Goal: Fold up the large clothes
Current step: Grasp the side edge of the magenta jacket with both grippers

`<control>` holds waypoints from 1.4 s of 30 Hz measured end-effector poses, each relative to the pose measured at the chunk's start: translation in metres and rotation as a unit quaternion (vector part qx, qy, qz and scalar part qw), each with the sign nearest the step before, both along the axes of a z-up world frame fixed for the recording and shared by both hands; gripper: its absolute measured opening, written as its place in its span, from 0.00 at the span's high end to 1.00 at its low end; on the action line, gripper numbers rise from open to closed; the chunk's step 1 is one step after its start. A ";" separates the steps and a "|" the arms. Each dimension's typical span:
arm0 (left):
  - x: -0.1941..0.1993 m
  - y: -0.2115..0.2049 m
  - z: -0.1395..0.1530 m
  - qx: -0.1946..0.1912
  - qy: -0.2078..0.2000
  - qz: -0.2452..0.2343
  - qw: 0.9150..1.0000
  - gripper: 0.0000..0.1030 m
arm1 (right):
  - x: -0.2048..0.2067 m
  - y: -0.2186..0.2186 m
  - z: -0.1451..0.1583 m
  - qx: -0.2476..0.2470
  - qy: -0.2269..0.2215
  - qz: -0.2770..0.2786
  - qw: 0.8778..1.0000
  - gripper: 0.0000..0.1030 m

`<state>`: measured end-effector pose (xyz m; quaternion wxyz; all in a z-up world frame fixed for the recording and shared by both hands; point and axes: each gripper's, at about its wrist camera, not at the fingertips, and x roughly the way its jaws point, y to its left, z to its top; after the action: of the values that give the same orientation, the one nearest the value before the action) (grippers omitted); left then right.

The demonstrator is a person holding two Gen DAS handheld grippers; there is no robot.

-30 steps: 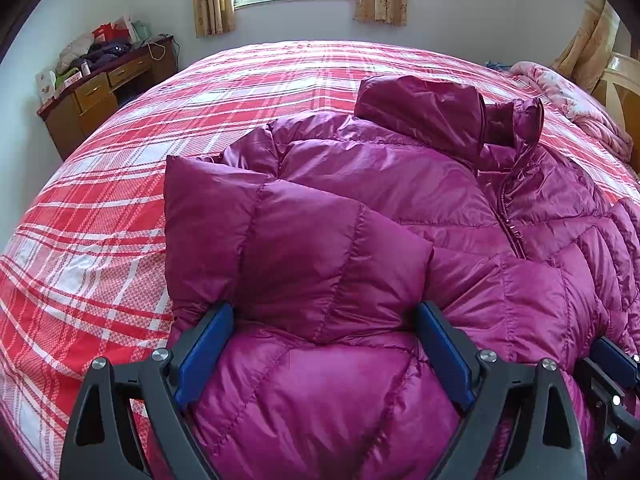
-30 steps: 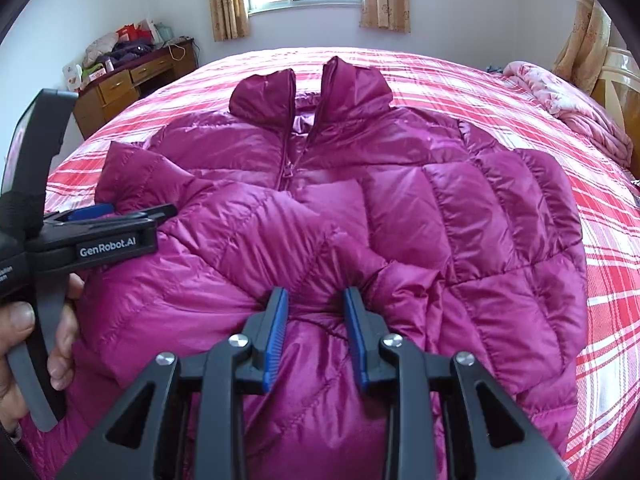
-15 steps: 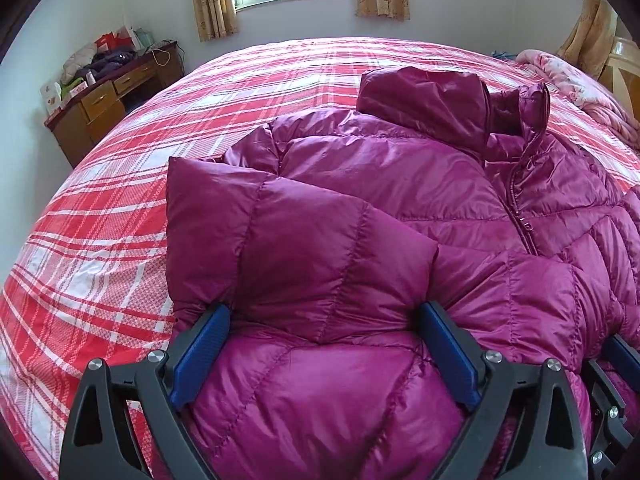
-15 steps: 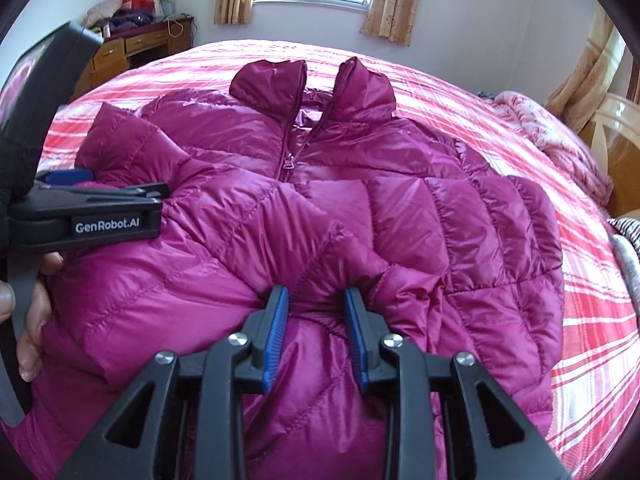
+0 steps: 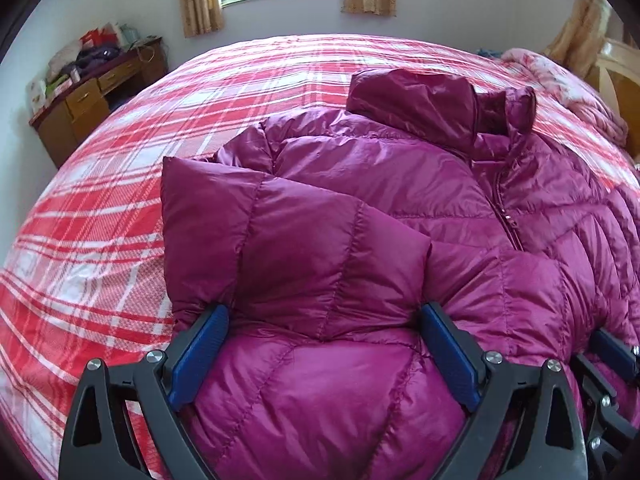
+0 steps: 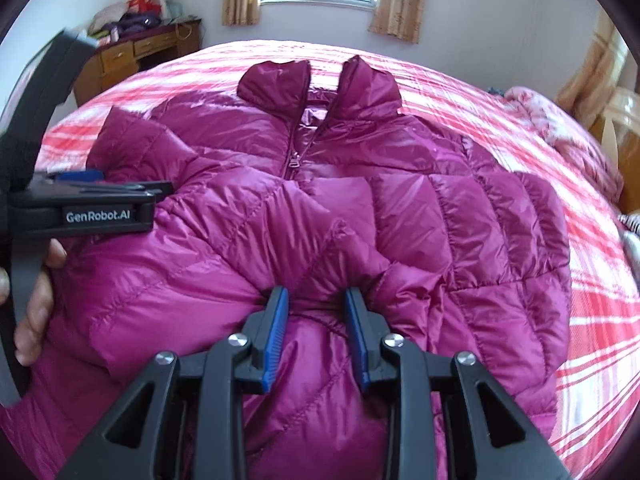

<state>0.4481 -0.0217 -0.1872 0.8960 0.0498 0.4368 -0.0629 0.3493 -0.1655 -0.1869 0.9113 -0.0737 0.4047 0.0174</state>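
Pinching a puffy fold, the right gripper (image 6: 316,312) holds the magenta down jacket (image 6: 400,216) for folding. Left gripper (image 5: 322,344) straddles the near sleeve (image 5: 288,248), spread wide, gripping nothing.

Glossy quilted nylon jacket (image 6: 420,208) in my matt black plastic right tongs (image 6: 316,320), soft woven plaid bedspread (image 5: 100,208), varnished wood desk (image 5: 96,96) at ten o'clock
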 end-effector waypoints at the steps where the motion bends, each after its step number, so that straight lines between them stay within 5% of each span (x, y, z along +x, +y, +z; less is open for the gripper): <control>1: -0.002 0.002 0.002 0.000 -0.001 -0.002 1.000 0.06 | 0.000 0.000 0.001 -0.001 0.002 0.005 1.000 0.68; 4: -0.006 0.008 0.013 -0.013 -0.002 0.001 1.000 0.06 | -0.001 -0.005 0.004 0.010 0.011 0.031 0.999 0.67; 8: 0.000 0.014 0.037 -0.027 -0.028 0.014 0.999 0.06 | 0.003 -0.028 0.019 0.099 0.033 0.041 0.994 0.47; 12: 0.021 0.013 0.062 -0.043 -0.046 0.021 0.998 0.06 | 0.014 -0.044 0.045 0.099 0.007 0.020 0.995 0.34; 18: 0.067 -0.004 0.082 -0.022 -0.056 0.023 0.998 0.06 | 0.066 -0.067 0.065 0.095 0.006 -0.010 0.995 0.33; 25: 0.140 -0.019 0.103 -0.065 -0.037 0.019 0.997 0.06 | 0.124 -0.090 0.086 0.134 0.003 -0.028 0.991 0.33; 30: 0.184 -0.039 0.093 -0.044 -0.011 0.017 0.999 0.06 | 0.175 -0.103 0.097 0.169 -0.002 -0.057 0.984 0.21; 33: 0.206 -0.051 0.079 -0.016 0.005 0.009 1.000 0.06 | 0.203 -0.102 0.092 0.183 0.021 -0.060 0.981 0.21; 39: 0.210 -0.060 0.057 -0.001 0.033 -0.016 0.999 0.06 | 0.237 -0.093 0.073 0.132 0.066 -0.054 0.988 0.23; 40: 0.206 -0.060 0.056 -0.002 0.031 -0.023 0.999 0.06 | 0.236 -0.092 0.070 0.121 0.070 -0.049 0.989 0.27; 42: 0.198 -0.056 0.058 -0.009 0.030 -0.032 0.999 0.20 | 0.232 -0.094 0.068 0.103 0.074 -0.041 0.991 0.53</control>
<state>0.6459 -0.0778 -0.1295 0.8806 0.0535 0.4608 -0.0966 0.5817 -0.2594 -0.1191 0.8816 0.0388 0.4696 0.0274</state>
